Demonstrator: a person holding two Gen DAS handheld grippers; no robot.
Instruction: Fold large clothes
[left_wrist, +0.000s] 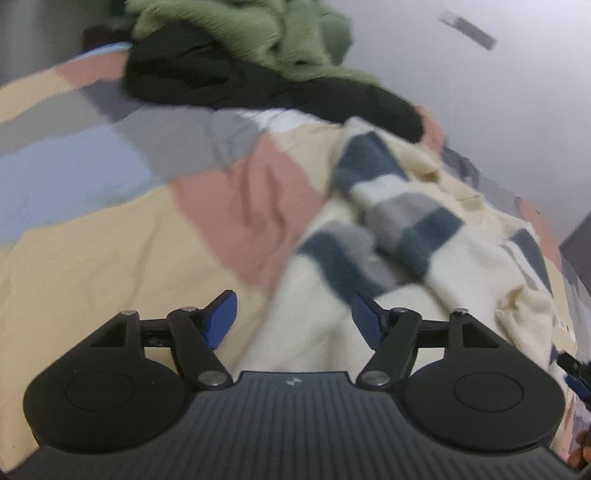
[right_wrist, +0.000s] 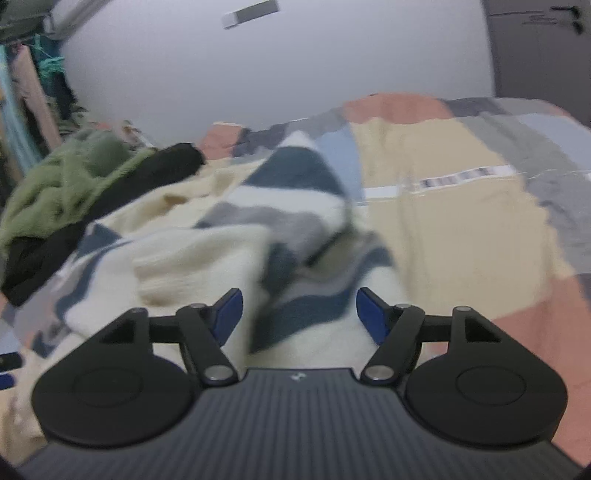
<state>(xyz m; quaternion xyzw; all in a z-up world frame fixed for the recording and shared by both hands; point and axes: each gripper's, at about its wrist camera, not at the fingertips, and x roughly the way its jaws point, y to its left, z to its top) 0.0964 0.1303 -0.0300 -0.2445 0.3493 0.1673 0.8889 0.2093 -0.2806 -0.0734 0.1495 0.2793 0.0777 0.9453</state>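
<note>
Striped cream sweater (left_wrist: 399, 229), bands of dark teal and grey: lies rumpled on the patchwork bedspread (left_wrist: 110, 206), partly bunched. Left gripper (left_wrist: 293, 315): jaws spread apart, nothing between the blue pads, poised above the sweater's cream edge. Right gripper (right_wrist: 299, 314): jaws likewise released, empty, over the striped folds. Green knit (right_wrist: 62, 177) and black garment (right_wrist: 55, 243): heaped together beside the sweater

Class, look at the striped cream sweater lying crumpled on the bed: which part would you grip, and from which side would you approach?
Grip the striped sweater at the raised cream fold ahead of the right gripper, coming from the near side with open jaws. That fold stands up off the bedspread, so a finger can probably slide under it. The flat parts offer no edge.
</note>
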